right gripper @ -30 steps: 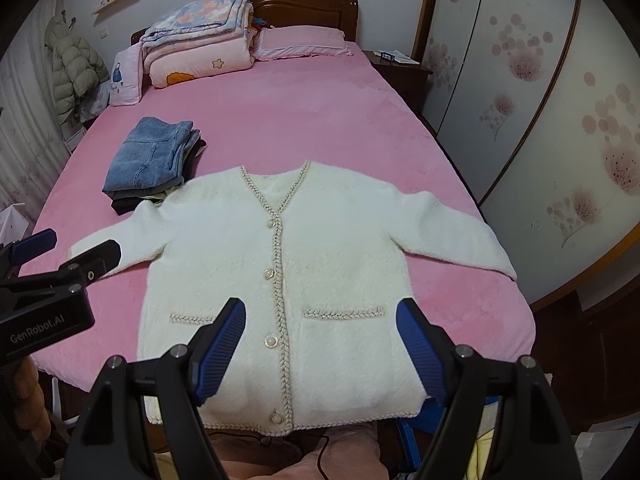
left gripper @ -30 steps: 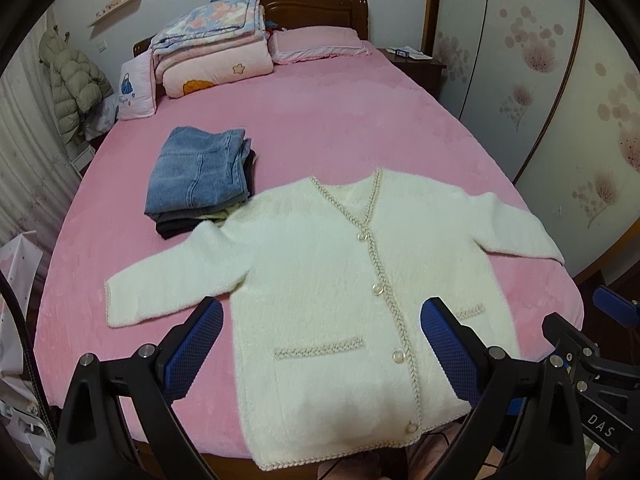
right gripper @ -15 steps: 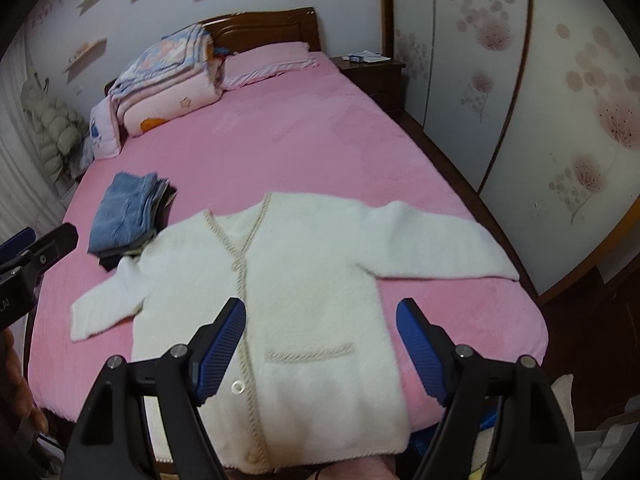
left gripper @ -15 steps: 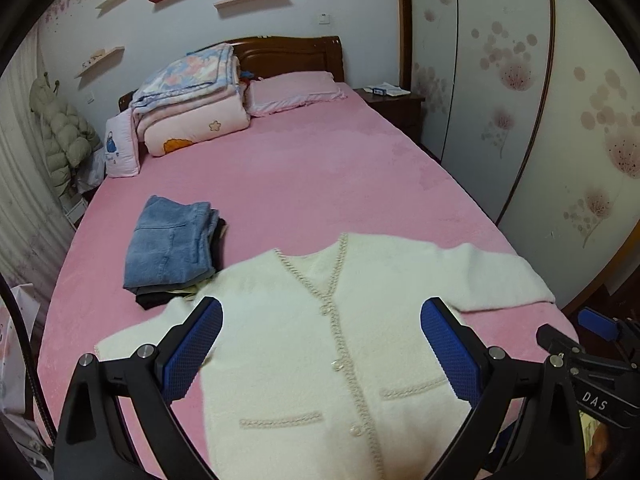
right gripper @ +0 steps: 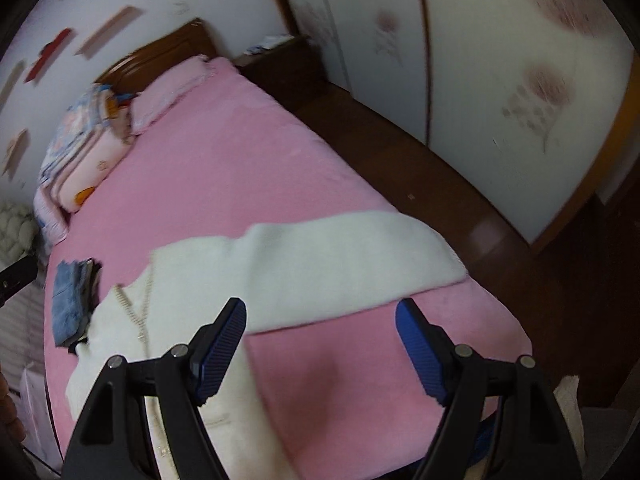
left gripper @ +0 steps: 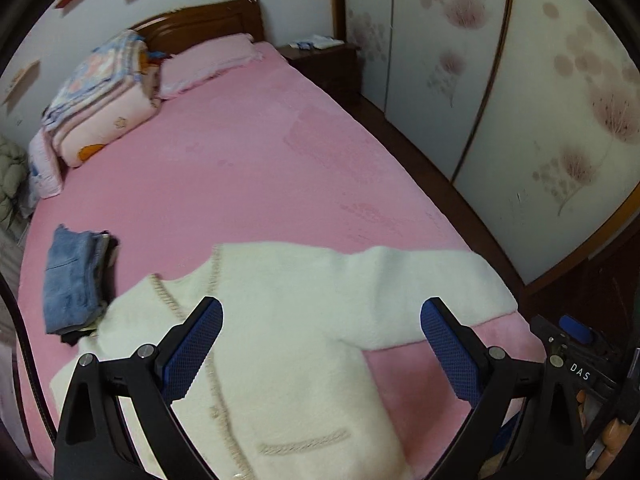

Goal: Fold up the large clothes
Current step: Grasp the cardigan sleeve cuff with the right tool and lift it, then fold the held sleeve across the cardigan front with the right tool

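A cream cardigan (left gripper: pixel 288 312) with braided trim lies flat, face up, on the pink bed (left gripper: pixel 248 168), its right sleeve (left gripper: pixel 432 288) stretched toward the bed's right edge. The same cardigan shows in the right wrist view (right gripper: pixel 320 264). My left gripper (left gripper: pixel 320 344) is open and empty, above the cardigan's chest. My right gripper (right gripper: pixel 320 340) is open and empty, above the sleeve's underside and the bare sheet. The right gripper's body (left gripper: pixel 576 360) shows at the right of the left wrist view.
Folded jeans on a small pile (left gripper: pixel 76 280) lie left of the cardigan. Stacked quilts (left gripper: pixel 100 100) and a pink pillow (left gripper: pixel 208 64) sit at the headboard. A nightstand (left gripper: pixel 324 52) and wardrobe doors (left gripper: pixel 520 80) line the right side, with dark floor (right gripper: pixel 440 176) between.
Both grippers have swung right and forward toward the cardigan's right sleeve; the view has tilted. Both stay open and empty. The cardigan has not moved.
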A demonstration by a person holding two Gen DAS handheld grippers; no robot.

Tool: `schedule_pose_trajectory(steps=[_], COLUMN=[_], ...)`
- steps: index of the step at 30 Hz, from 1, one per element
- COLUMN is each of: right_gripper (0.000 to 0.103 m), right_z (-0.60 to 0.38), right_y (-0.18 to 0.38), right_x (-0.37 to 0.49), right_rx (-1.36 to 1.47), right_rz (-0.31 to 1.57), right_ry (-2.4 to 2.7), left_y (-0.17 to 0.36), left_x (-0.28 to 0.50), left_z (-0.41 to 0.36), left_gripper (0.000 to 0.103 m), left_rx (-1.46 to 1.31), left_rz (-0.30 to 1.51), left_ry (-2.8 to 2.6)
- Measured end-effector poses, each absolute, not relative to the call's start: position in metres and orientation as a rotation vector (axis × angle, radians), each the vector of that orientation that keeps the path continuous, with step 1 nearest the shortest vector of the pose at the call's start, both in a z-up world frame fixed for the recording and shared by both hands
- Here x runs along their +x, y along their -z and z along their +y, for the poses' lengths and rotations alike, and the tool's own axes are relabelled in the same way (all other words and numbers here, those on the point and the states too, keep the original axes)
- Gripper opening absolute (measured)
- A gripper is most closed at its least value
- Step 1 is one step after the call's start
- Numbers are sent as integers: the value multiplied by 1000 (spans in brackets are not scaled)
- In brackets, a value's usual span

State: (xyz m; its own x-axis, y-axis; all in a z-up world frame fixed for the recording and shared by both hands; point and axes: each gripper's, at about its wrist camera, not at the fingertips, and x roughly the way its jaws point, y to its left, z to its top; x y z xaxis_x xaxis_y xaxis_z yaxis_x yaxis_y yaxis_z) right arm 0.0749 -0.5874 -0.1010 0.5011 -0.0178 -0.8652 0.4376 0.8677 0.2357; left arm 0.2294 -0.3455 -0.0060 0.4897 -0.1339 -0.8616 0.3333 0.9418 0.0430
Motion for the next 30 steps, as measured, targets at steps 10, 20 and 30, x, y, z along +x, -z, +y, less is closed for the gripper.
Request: schedule_pose_trajectory(steps=[10,20,30], right_gripper=[69,66,9], right_z=[-697,-730,-738], right_y=[249,333,313], right_x=[99,102,129], right_rx=[695,1038,945], right_rz=[1227,1208,1104], right_ry=[381,414,408], left_y=[150,210,181], left_x=[277,281,282], left_z=[-438,-455,-417], left_gripper=[99,99,99], left_rx=[248,235,149], left_rz=[1144,1281,1241], left_ry=[335,336,287])
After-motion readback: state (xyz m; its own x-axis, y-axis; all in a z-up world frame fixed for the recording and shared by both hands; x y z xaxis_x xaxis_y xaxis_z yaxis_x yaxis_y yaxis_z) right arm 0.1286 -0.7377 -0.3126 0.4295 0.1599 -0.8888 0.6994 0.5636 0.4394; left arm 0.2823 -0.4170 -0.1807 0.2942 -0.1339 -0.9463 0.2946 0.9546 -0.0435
